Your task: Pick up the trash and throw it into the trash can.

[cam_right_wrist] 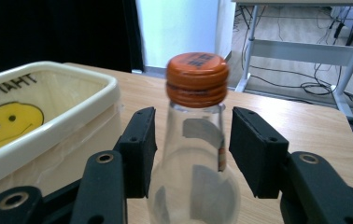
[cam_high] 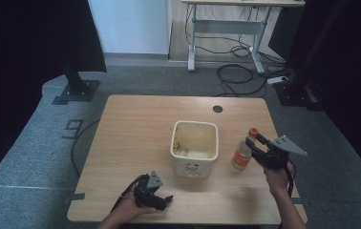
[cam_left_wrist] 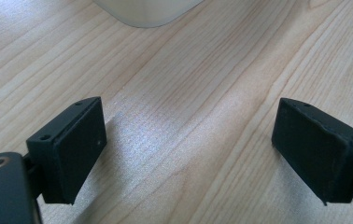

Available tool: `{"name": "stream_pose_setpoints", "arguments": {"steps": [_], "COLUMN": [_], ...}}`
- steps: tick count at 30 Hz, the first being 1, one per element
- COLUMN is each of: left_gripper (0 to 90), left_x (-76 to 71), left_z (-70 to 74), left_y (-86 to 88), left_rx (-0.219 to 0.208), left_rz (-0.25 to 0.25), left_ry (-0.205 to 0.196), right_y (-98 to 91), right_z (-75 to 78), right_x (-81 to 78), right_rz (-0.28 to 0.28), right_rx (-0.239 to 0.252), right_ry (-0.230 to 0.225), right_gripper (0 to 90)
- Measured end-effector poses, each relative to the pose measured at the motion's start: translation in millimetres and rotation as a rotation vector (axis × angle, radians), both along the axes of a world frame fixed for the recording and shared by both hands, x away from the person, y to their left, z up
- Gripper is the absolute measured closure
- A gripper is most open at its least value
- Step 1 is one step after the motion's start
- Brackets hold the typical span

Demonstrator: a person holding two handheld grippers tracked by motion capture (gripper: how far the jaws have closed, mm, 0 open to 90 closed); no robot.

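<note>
Your right gripper closes around the neck of the clear glass bottle with the orange cap at the frame's centre, pads near but not visibly pressing. Next, finish the squeeze before lifting toward the cream square plastic tub at left. Your left gripper rests wide open, empty.

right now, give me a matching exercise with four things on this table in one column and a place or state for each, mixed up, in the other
Things:
1. bottle
2. tub
3. left gripper
4. cap

Places or states:
A. open, low over bare wood near the front edge of the table
B. orange, on top of the clear glass neck
C. upright between the right gripper's jaws
D. cream, in the middle of the table, with a yellow smiley face on its side

Pairs: 1-C, 2-D, 3-A, 4-B
</note>
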State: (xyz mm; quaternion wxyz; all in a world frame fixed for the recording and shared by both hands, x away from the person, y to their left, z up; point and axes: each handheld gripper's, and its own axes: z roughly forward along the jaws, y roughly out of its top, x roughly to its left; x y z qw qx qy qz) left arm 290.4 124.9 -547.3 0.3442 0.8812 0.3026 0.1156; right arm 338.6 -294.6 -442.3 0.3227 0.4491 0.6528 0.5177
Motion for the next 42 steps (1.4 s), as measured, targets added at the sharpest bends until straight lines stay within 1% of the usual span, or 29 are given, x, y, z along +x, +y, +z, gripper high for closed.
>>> {"name": "stream_pose_setpoints", "arguments": {"steps": [4,5,6,9,10,14,16,17,20,23,26,32,42], "left_gripper": [10.1,10.1,10.2,10.2,10.1,10.2,10.2,10.2,10.2,10.2,10.2,10.2,10.2], "left_x": [-0.1,-0.1,-0.1,-0.1,-0.1,-0.1,-0.2,-0.2,-0.2,-0.2,-0.2,-0.3,-0.5], "left_z": [-0.1,0.0,-0.1,-0.1,-0.1,-0.1,-0.1,-0.1,-0.1,0.1,0.1,0.0,0.0], "left_y": [-0.1,-0.1,-0.2,-0.1,-0.2,-0.2,-0.2,-0.2,-0.2,-0.2,-0.2,-0.3,-0.4], "left_rx": [0.000,0.000,0.000,0.000,0.000,0.000,0.000,0.000,0.000,0.000,0.000,0.001,0.000], "left_rz": [0.000,0.000,0.000,0.000,0.000,0.000,0.000,0.000,-0.001,-0.001,-0.002,-0.003,-0.004], "left_ry": [-0.001,-0.001,-0.001,-0.001,-0.001,-0.001,-0.001,-0.001,-0.001,0.001,0.000,0.000,0.001], "right_y": [-1.2,-1.1,-0.7,1.2,3.4,3.8,3.2,1.8,0.8,-1.2,-3.3,-2.8,0.2], "right_z": [-1.4,-2.2,-2.4,-2.9,-3.3,-2.8,-2.6,-2.1,-0.9,0.4,2.2,3.8,14.3], "right_x": [1.7,3.9,4.5,6.2,7.6,8.2,8.2,8.2,7.1,5.7,4.3,3.0,-3.2], "right_rz": [-0.005,-0.004,-0.002,0.002,0.007,0.005,0.006,0.006,-0.003,-0.010,-0.010,-0.007,0.005], "right_rx": [-0.003,0.008,0.008,-0.006,-0.021,-0.030,-0.026,-0.015,-0.021,-0.009,-0.002,-0.010,-0.002], "right_ry": [0.001,0.001,-0.001,-0.007,-0.011,-0.016,-0.014,-0.012,-0.018,-0.023,-0.017,-0.016,-0.047], "right_gripper": [50.6,51.7,53.2,55.4,55.7,56.7,56.8,57.2,58.0,59.0,59.4,59.9,60.1]}}
